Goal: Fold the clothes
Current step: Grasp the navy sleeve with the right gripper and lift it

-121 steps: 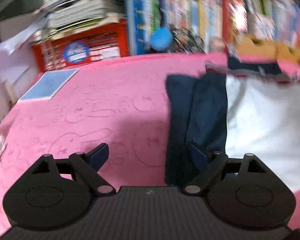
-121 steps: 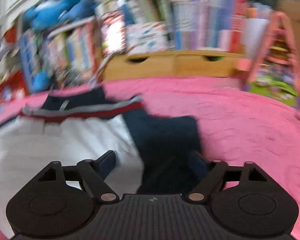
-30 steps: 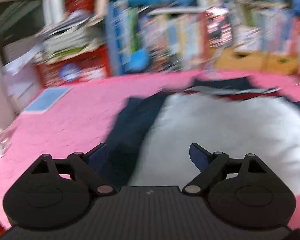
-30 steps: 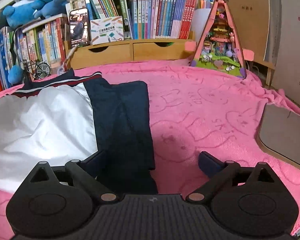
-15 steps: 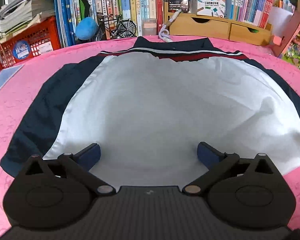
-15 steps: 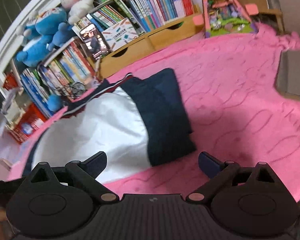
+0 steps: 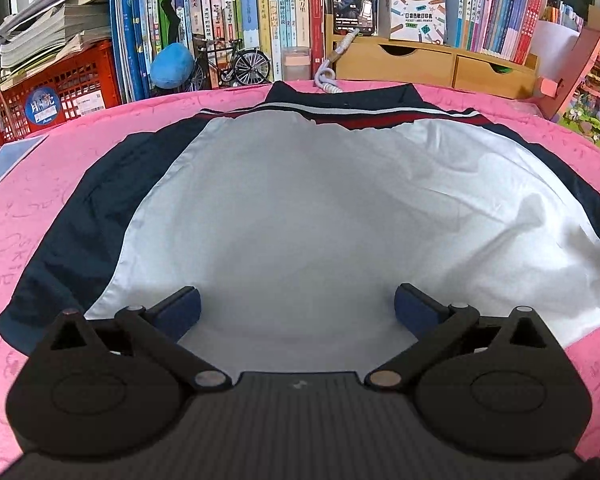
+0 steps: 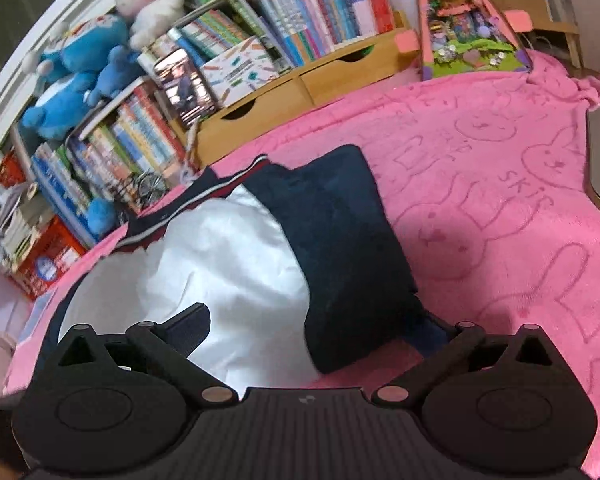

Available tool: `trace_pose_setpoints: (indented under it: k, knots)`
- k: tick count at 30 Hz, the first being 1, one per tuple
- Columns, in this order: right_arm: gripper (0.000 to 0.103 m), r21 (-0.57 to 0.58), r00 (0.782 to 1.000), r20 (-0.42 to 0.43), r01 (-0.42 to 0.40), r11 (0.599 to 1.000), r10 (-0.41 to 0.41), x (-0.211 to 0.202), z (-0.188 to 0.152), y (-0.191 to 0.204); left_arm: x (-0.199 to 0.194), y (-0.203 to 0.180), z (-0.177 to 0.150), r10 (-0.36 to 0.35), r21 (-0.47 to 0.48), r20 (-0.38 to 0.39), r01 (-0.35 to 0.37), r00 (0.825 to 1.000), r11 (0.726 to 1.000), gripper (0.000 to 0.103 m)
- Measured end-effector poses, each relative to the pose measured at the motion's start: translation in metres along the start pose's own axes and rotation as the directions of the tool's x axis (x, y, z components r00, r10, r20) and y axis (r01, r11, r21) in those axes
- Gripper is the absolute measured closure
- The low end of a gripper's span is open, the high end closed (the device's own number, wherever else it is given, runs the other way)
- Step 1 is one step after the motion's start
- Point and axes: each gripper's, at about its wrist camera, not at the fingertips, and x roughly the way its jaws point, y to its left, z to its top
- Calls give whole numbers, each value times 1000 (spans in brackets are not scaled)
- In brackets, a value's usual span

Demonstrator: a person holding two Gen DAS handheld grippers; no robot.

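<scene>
Swinging in from the garment's left edge, where it looked along the dark sleeve a second ago, the left gripper now faces squarely across the white-bodied jacket with navy sleeves and a red-and-white striped collar band, which lies spread flat, collar away, on the pink plush blanket embossed with rabbit outlines. Its jaws stand at their widest, nothing between them, with both blue pads poised over the near hem of the white panel; whether they touch the cloth cannot be told. Both sleeves already lie folded in along the sides of the body, the navy right sleeve forming a neat dark strip in the right wrist view. The right gripper has rolled and tilted since a second ago, so the room leans in its picture, and its widely parted jaws now straddle the lower end of that sleeve and the corner of the hem, not visibly closed on either. Judging by this, the sleeve folds are done and both tools are lining up on the bottom edge, most likely to pinch the hem and carry it up towards the collar. Behind the blanket stand the rows of upright books and the pale wooden drawer unit, well clear of the work.
</scene>
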Motion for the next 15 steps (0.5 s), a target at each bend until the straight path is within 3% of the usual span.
trace_pose_setpoints:
  k: [2,4,6,9,11,15]
  knots:
    - [6,21,1000,19,17,1000,-18,-1,-1,0,0,0,-1,-1,0,7,1,1000,1000,0]
    - [17,17,997,46,55,998,-55,-4,-6,3,0,0,-2,-1,0,13,1,1000,1000,0]
    - [42,-4,992,72,108,994,-107,-7,-11,5,-1,0,-3,-2,0,20,2,1000,1000,0]
    - [69,34,990,89,108,994,-111,-8,-9,3,-1,0,-4,-3,0,30,3,1000,1000,0]
    - [82,47,989,124,79,996,-84,-11,-2,7,-1,0,-4,-4,0,34,4,999,1000,0]
    - [86,-112,982,176,-49,992,68,-7,15,57,-1,-1,-5,-7,1,40,7,999,1000,0]
